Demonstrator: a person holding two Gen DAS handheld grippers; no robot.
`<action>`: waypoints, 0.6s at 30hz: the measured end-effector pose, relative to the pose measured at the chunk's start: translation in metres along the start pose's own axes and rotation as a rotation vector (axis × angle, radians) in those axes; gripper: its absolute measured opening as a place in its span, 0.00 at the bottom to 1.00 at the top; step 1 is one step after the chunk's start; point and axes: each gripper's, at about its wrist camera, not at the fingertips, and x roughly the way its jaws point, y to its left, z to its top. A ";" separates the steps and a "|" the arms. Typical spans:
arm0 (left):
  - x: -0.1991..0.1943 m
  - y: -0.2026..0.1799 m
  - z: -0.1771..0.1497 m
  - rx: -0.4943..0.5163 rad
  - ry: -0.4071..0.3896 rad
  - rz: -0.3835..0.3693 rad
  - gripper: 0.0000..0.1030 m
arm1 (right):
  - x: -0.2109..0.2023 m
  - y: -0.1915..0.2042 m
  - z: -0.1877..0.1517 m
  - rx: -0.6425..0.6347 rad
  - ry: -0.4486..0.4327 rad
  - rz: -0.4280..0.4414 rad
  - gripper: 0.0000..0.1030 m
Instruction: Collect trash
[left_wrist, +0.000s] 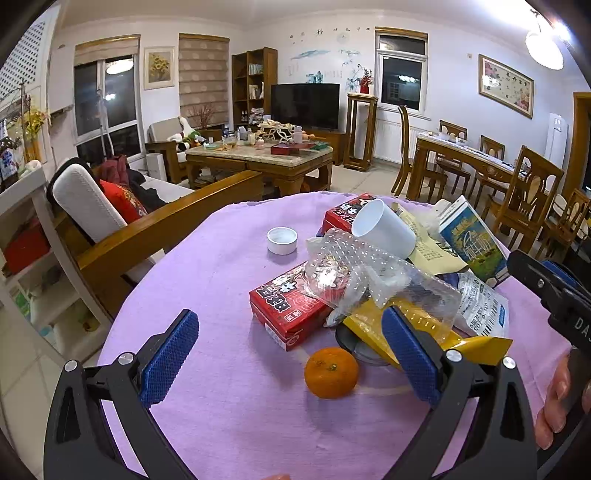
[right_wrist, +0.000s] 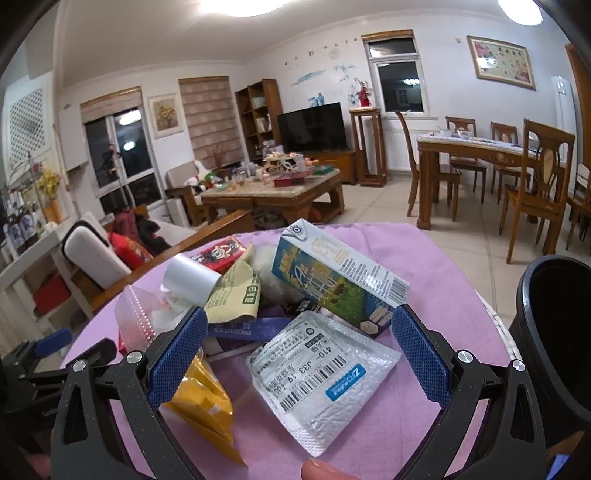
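Grippers are both hovering spread wide: left gripper (left_wrist: 291, 354) near tangerine (left_wrist: 331, 373), right gripper (right_wrist: 299, 354) over shipping pouch (right_wrist: 321, 376).

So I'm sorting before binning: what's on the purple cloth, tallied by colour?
Red: 2, near box, far box
White: 3, cup, dish, mailer
Yellow: 2, bag, paper
Orange: 1, tangerine
Blue: 1, carton
Clear: 1, bubble wrap
Total: 10
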 end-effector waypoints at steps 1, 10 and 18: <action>-0.001 -0.001 0.000 0.001 -0.001 0.002 0.95 | 0.000 0.000 0.000 0.000 0.000 0.000 0.96; -0.001 -0.001 0.000 -0.001 -0.001 0.001 0.95 | -0.001 -0.001 0.000 0.000 0.002 -0.001 0.96; -0.002 -0.001 0.000 -0.001 -0.001 0.000 0.95 | -0.001 0.000 -0.001 0.000 0.000 -0.002 0.96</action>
